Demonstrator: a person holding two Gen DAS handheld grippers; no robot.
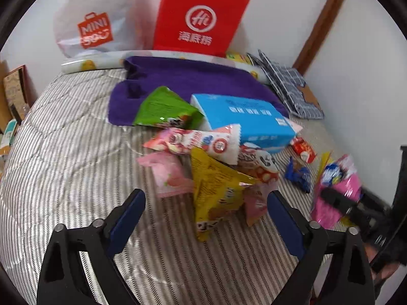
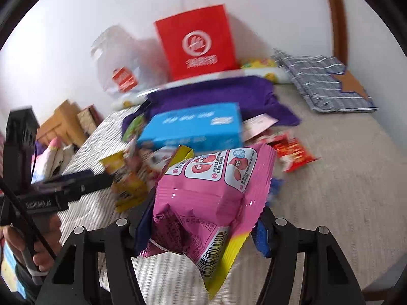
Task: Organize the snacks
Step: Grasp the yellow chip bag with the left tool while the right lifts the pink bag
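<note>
While I look along my right gripper [image 2: 201, 226], the pink snack bag [image 2: 208, 193] lies between its two blue-padded fingers, and both pads seem to touch the sides of the bag, so I read it as clamped on the bag. The bag is crumpled at the near end, where a barcode and a yellow edge show. On its far face I see small cartoon panels with numbers in circles; the small writing I cannot read.

My left gripper [image 1: 206, 208] has its jaws wide apart, with nothing pressed between them. It hovers over the striped bedcover [image 1: 63, 178]. The yellow snack packet [image 1: 216, 190] stands between and just beyond the fingertips, apart from both pads. Behind it is the pile of snacks: a pale pink packet [image 1: 169, 175] to the left, a long white and pink packet [image 1: 201, 141], a green packet [image 1: 165, 108], and a blue box [image 1: 244, 119] with white writing too blurred to read. A small red packet [image 1: 304, 148] and a blue wrapper [image 1: 299, 175] lie to the right.

At the far side, against the wall, a red paper bag [image 1: 198, 17] shows a white circle with "Hi" and three Chinese characters under it. Left of it a white plastic bag [image 1: 96, 23] carries the word "MINI" on an orange logo. A purple towel [image 1: 190, 81] lies in front of them.

In the right view, the left gripper comes in from the left edge, pointing to the pile, with a hand [image 2: 30, 241] below it.
</note>
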